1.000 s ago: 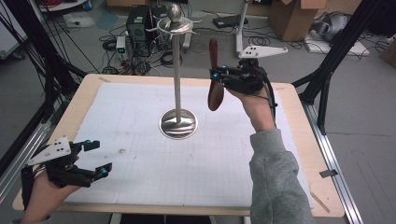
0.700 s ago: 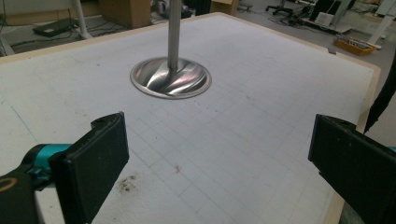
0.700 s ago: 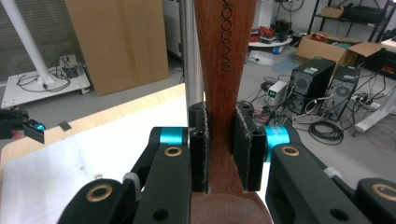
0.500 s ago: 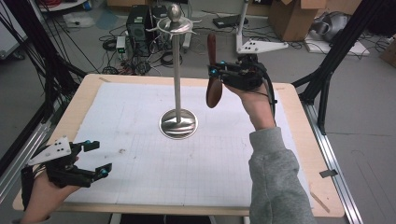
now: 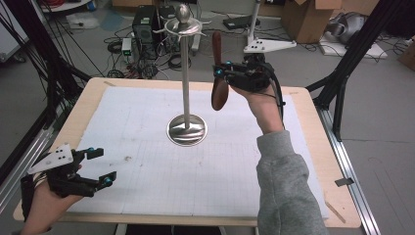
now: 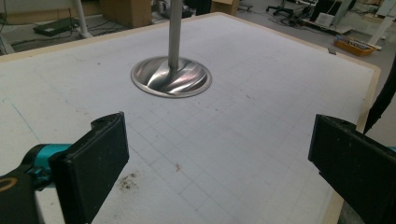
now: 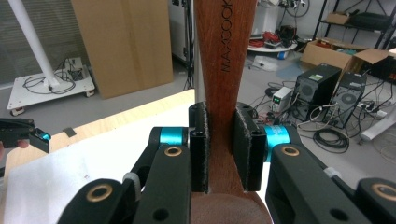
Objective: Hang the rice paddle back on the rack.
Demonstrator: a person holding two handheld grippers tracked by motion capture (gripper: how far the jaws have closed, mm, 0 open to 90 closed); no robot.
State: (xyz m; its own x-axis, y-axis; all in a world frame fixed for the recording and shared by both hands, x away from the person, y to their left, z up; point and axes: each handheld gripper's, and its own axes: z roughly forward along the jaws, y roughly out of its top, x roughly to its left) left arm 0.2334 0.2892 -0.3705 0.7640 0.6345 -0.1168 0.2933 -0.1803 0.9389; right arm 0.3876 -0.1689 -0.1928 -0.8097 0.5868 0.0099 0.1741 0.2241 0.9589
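Right gripper clamps wooden spoon upright beside the stand, left gripper open and idle; probably hang it, so approach the hooks slowly.

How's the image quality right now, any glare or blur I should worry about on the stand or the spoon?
High view: even light, a bright reflection on the stand's base, wooden spoon sharp enough. Left gripper view: streaky glare across the base, the near jaws soft. Right gripper view: right gripper and spoon handle crisp with lettering legible, the white mat blown out.
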